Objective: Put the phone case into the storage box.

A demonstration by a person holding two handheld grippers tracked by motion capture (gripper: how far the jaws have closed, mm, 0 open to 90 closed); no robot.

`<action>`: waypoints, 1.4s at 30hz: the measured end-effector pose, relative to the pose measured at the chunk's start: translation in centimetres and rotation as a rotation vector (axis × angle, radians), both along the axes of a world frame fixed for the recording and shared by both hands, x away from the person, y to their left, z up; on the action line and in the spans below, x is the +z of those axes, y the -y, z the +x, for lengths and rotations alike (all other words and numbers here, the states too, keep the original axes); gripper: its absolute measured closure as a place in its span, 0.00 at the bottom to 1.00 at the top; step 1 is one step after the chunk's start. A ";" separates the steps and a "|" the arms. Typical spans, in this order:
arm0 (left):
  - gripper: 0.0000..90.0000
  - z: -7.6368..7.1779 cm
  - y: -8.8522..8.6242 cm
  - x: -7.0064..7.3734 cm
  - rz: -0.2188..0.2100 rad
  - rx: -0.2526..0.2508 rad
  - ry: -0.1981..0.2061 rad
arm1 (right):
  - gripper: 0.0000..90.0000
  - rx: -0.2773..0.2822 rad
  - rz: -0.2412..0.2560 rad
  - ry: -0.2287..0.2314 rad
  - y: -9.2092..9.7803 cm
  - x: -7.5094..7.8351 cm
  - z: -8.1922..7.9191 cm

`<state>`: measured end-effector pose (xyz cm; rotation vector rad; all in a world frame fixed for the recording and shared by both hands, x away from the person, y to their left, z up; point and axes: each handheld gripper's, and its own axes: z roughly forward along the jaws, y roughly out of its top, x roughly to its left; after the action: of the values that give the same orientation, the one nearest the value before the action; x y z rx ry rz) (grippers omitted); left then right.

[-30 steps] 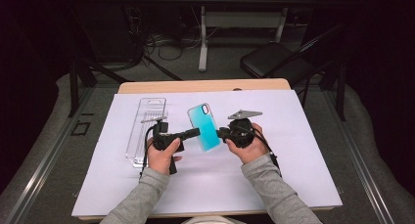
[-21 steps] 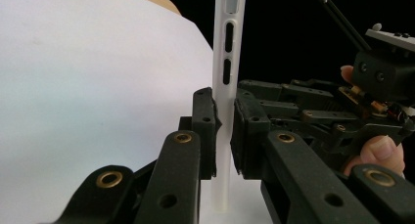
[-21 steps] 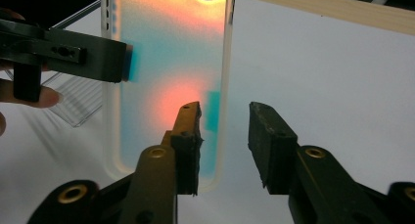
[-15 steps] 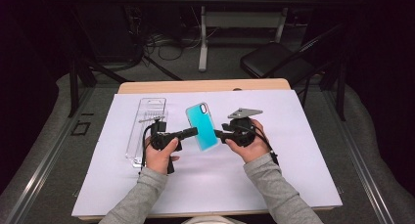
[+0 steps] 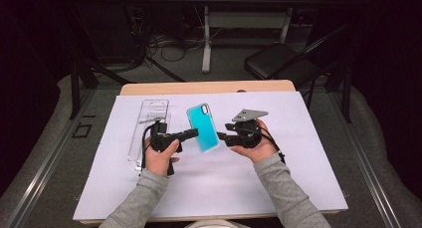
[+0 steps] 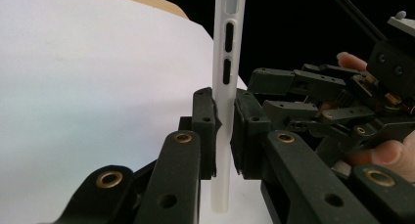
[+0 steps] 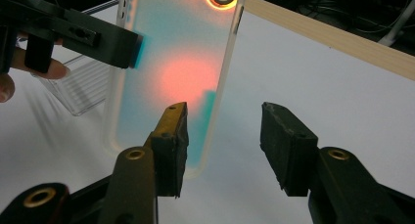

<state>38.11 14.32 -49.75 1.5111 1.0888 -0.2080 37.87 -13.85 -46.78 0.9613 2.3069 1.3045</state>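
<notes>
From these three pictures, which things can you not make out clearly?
- Phone case: its top end is cut off by the upper edge in the left gripper view and the right gripper view.
- Clear plastic package: in the high view the left tool and hand cover its near part; what it holds is too small to tell.
- Right tool: open, but whether its left pad touches the case cannot be told.

Bright overhead light on white table, dark surroundings, soft focus.
</notes>
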 end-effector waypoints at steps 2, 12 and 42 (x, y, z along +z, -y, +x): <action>0.91 0.0 -0.1 0.1 0.005 -0.006 0.006 | 0.59 0.004 0.010 -0.004 0.0 0.0 0.0; 0.91 0.1 -0.6 0.5 0.024 -0.039 0.034 | 0.51 0.037 0.008 -0.017 0.7 0.2 0.1; 0.91 -0.5 -0.6 2.2 0.034 -0.224 0.130 | 0.47 0.173 0.218 -0.067 3.2 1.6 0.0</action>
<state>37.63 14.90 -47.58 1.6534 0.8240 -0.2433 37.90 -17.09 -45.14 0.8985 2.3795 1.6465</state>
